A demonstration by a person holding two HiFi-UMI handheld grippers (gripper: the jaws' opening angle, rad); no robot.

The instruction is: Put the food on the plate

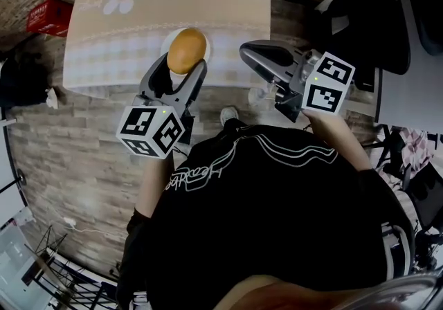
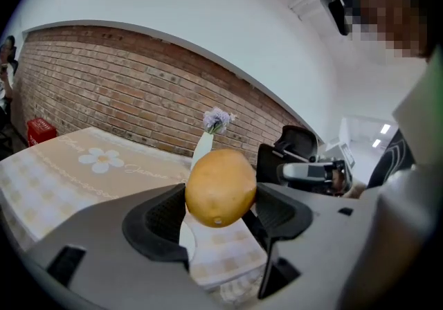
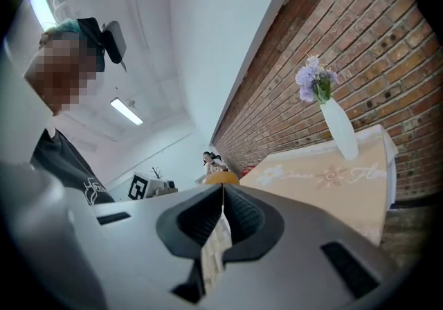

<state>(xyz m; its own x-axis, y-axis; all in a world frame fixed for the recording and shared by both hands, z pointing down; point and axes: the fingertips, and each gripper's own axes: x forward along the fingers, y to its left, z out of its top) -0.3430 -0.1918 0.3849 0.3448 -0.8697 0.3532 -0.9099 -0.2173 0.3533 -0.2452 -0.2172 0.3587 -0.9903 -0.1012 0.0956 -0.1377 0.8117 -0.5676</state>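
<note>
A round yellow-orange food item (image 1: pixel 187 50) sits between the jaws of my left gripper (image 1: pixel 181 66), which is shut on it. It hangs just over a white plate (image 1: pixel 166 41) at the near edge of the table (image 1: pixel 138 18). In the left gripper view the food (image 2: pixel 220 186) fills the gap of that gripper (image 2: pixel 220 206), and part of the plate (image 2: pixel 185 239) shows below. My right gripper (image 1: pixel 248 50) hovers to the right of the plate, shut and holding nothing. In its own view the right gripper (image 3: pixel 223 194) has its jaws pressed together, and the food (image 3: pixel 221 178) peeks over them.
The table has a beige checked cloth with flower prints. A white vase (image 3: pixel 339 127) with purple flowers stands at its far edge, also seen as the vase (image 2: pixel 205 141). A red box (image 1: pixel 48 16) lies on the brick floor at left. Black chairs (image 1: pixel 374 18) stand to the right.
</note>
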